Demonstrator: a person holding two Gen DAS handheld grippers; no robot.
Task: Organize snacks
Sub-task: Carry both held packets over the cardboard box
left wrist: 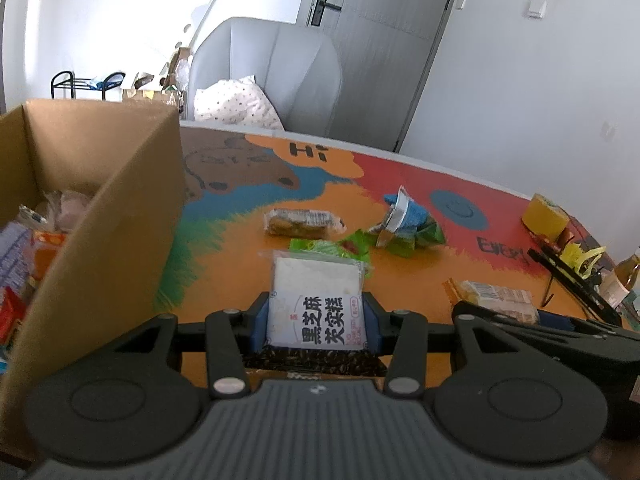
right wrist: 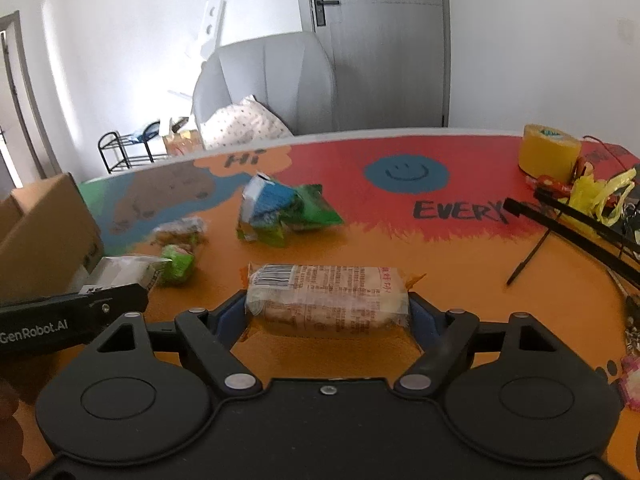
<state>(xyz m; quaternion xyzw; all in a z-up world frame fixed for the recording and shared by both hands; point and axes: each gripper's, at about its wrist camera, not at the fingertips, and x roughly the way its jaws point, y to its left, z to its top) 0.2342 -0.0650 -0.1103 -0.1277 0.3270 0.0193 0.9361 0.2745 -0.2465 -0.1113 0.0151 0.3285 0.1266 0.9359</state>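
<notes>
My left gripper (left wrist: 316, 312) is shut on a white snack packet with black Chinese print (left wrist: 316, 304), held just above the table beside the cardboard box (left wrist: 100, 216), which holds several snacks. My right gripper (right wrist: 328, 312) is shut on a clear-wrapped cake bar (right wrist: 328, 300), low over the orange table. That bar and gripper also show in the left wrist view (left wrist: 496, 296). On the table lie a brown wrapped bar (left wrist: 302, 224), a small green packet (left wrist: 320, 246) and a blue-green crumpled bag pile (left wrist: 408, 224), the pile also in the right wrist view (right wrist: 280, 212).
A colourful printed table (right wrist: 400, 240) carries a yellow tape roll (right wrist: 550, 154), black sticks (right wrist: 580, 224) and yellow plastic at the right. A grey armchair (right wrist: 272, 80) with a dotted cushion stands behind the table. The box wall is close on my left.
</notes>
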